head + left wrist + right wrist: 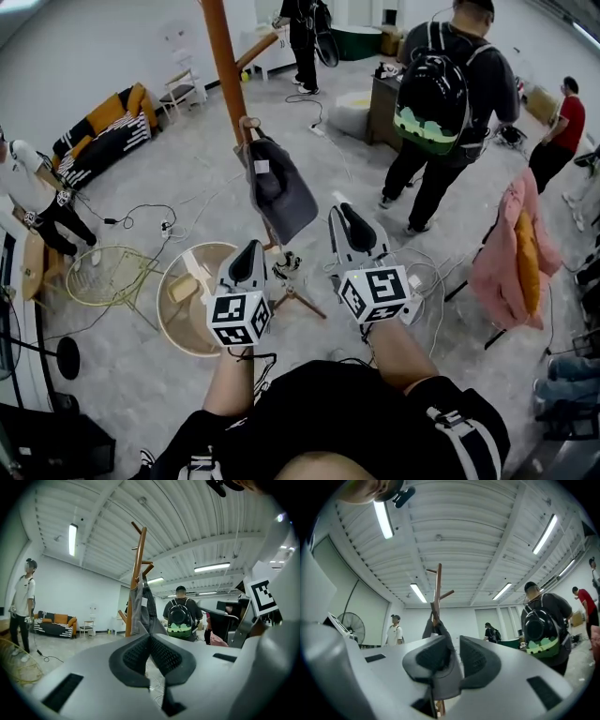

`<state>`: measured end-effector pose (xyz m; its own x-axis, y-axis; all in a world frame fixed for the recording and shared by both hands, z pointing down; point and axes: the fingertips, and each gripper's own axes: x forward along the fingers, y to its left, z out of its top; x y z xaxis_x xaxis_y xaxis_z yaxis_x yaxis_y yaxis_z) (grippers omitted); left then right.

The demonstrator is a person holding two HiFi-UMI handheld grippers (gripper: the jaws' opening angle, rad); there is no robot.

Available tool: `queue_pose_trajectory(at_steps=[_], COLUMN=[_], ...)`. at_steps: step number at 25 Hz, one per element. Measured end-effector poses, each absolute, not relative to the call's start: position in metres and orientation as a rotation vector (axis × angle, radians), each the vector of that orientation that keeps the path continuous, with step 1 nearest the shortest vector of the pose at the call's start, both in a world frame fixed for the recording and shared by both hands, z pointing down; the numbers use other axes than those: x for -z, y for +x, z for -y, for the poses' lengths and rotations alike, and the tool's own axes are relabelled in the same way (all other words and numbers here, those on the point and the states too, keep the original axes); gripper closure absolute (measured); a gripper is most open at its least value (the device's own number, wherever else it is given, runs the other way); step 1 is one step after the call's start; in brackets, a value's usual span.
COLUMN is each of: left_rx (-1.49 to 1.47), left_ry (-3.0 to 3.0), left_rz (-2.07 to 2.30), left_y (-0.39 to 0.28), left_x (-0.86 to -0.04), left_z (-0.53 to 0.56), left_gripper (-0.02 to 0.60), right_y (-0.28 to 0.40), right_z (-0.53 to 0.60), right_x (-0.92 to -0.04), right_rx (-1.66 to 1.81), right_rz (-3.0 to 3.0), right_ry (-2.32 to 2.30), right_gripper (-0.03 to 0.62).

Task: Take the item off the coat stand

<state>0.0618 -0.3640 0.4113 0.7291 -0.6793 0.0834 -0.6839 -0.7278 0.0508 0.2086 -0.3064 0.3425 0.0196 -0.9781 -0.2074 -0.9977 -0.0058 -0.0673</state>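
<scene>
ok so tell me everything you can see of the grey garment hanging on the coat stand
The grey garment looks like soft dark grey cloth, limp and folded in on itself, with a small white label near its top. It hangs by its top from a side peg of the wooden coat stand. In the right gripper view a lower fold sits pinched in the right hand-held gripper. The left hand-held gripper is shut in front of it and does not touch it.

Dk grey cap (281,192), brown stand (225,66), pink jacket (502,248), green-patterned blk backpack (433,89).
</scene>
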Motion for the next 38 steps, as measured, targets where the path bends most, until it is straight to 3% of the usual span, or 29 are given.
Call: queue_pose_trajectory(at_steps=[1,7,14,27,29,32,34,38], left_rx=[-0.09,-0.083,-0.083,-0.091,-0.092,-0.092,-0.09,-0.095], left_ry=[2.842,2.791,2.729,2.615,2.609,2.604,2.603,2.606], left_rz=[1.135,1.222,1.341,1.504,1.512,1.52,1.522,1.52], left_y=[0.062,0.053,0.026,-0.027,-0.029,-0.03,-0.029,-0.025], left_x=[-0.412,-0.415,-0.418,-0.42,-0.423,-0.425,-0.426,-0.427], left_z=[0.367,0.384,0.404,0.424,0.425,0.426,0.426,0.426], left_gripper=[0.565,0.565,0.565,0.565,0.565,0.565,0.565,0.565], right_y=[0.208,0.204,0.166,0.13,0.134,0.141,0.142,0.146], right_z=[0.312,0.358,0.42,0.508,0.511,0.51,0.508,0.501], right_x=[-0.338,-0.306,-0.278,-0.293,-0.298,-0.3,-0.3,-0.292], right_rx=[-0.151,-0.195,-0.203,-0.164,-0.124,-0.148,-0.196,-0.2], right_rz=[-2.085,-2.159,-2.345,-2.653,-2.651,-2.625,-2.613,-2.558], right_ry=[-2.061,-1.973,-1.894,-1.875,-1.912,-2.013,-2.051,-2.035], right_gripper=[0.471,0.221,0.152,0.158,0.221,0.48,0.522,0.53])
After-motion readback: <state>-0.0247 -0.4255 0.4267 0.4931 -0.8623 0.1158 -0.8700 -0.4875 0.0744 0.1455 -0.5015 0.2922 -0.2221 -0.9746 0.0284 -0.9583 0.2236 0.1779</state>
